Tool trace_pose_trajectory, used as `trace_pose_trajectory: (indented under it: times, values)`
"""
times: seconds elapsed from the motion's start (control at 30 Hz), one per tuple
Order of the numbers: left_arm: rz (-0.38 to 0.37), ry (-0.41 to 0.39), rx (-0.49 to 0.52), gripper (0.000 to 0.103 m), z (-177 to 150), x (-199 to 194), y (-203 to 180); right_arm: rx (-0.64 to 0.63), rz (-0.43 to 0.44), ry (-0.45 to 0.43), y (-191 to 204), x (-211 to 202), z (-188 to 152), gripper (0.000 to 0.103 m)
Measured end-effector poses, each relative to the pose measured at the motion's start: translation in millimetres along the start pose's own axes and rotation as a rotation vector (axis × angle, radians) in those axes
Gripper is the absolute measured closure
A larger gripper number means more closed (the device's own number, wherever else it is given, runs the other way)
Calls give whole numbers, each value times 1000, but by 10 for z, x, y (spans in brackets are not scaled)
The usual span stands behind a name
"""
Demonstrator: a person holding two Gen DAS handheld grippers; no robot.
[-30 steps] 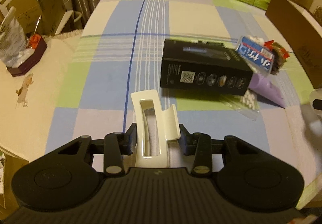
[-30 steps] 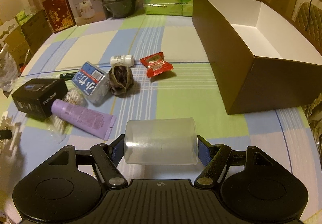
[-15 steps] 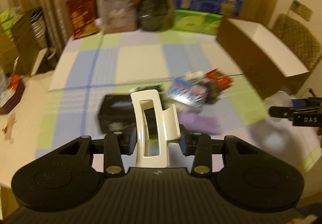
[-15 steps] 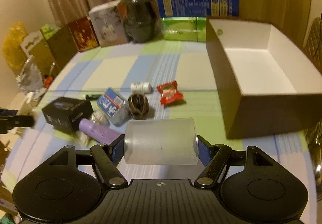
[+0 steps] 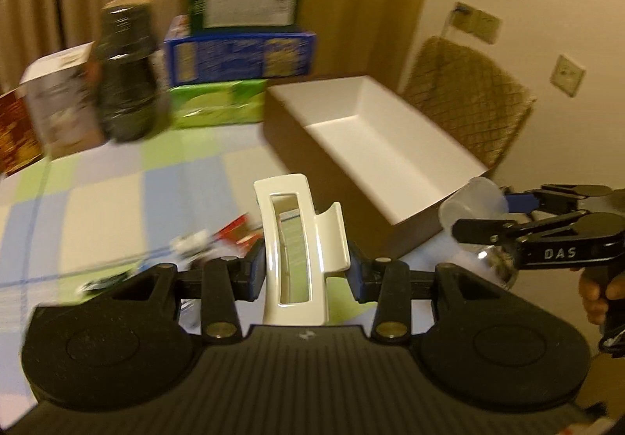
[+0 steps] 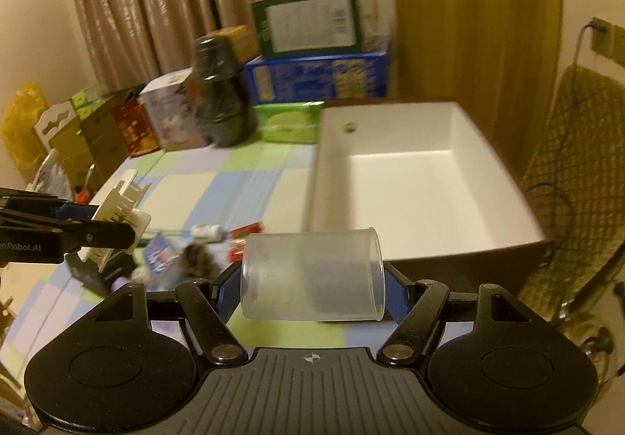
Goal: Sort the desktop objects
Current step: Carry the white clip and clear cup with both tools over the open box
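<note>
My left gripper [image 5: 306, 271] clamps narrowly on a white hair claw [image 5: 299, 239], my right gripper [image 6: 312, 292], marked "DAS", grips wider across a clear plastic cup [image 6: 312, 275].

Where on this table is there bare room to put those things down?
The white inside of the brown box is bare. The tablecloth between the box and the dark jar is free too. It is crowded around the small clutter nearer the left.
</note>
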State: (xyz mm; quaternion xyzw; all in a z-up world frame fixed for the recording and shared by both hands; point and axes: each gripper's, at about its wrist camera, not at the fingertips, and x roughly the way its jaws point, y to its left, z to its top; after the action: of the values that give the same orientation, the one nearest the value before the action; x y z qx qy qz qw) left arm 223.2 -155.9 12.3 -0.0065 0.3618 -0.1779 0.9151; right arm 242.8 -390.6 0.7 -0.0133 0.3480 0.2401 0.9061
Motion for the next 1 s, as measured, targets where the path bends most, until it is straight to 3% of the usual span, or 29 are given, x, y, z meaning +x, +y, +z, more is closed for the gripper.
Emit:
trace_pose_trajectory:
  times: [0.2, 0.47, 0.77, 1.0]
  values:
    - [-63, 4, 12, 66, 309, 380, -427, -16, -33, -16, -501, -40, 185, 34]
    - [-76, 45, 12, 66, 675, 972, -771, -93, 17, 10, -1029, 284, 458, 34]
    - [-39, 168, -23, 67, 876, 1763, -844, -204, 27, 141, -1365, 924, 611, 34]
    - [-8, 245, 27, 66, 903, 2173, -967, -289, 60, 233, -1461, 1261, 667, 34]
